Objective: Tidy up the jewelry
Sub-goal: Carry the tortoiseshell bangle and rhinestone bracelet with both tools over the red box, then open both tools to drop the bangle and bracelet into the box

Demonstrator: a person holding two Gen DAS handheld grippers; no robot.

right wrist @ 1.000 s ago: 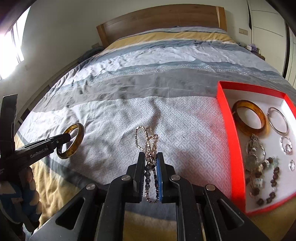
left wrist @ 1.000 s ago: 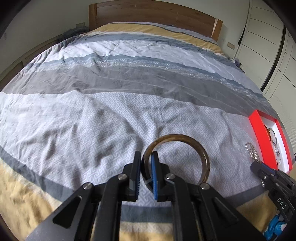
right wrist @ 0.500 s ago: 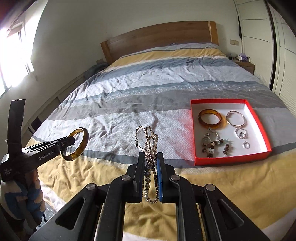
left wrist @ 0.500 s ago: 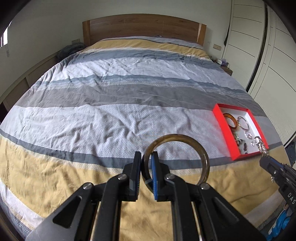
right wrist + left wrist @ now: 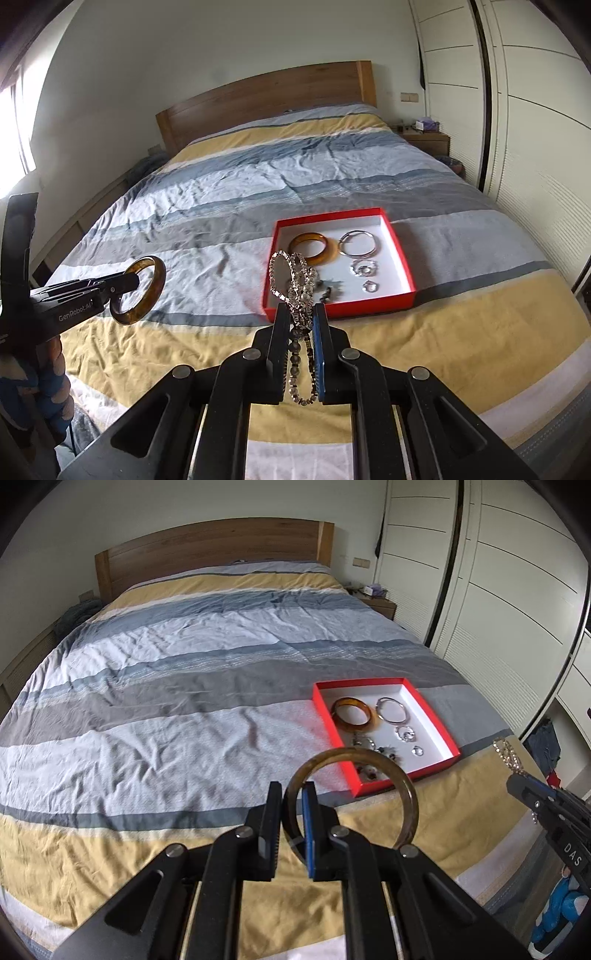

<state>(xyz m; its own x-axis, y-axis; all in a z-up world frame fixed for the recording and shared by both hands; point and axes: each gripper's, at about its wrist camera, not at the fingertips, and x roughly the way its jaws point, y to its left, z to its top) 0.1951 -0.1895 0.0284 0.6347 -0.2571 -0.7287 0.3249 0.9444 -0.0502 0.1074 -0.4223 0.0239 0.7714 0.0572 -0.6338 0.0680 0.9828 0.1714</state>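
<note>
My left gripper is shut on an amber bangle and holds it in the air above the near part of the bed; it also shows in the right wrist view. My right gripper is shut on a bunch of silver and beaded chains, also raised; the chains show at the right edge of the left wrist view. A red-rimmed white box lies on the bed and holds another amber bangle, a silver bangle and several small pieces.
The striped duvet covers the whole bed, with a wooden headboard at the far end. White wardrobe doors line the right side. A bedside table stands by the headboard.
Both grippers have risen and pulled back from the bed with their jewelry still held. The red box now lies farther away and fully in both views.
</note>
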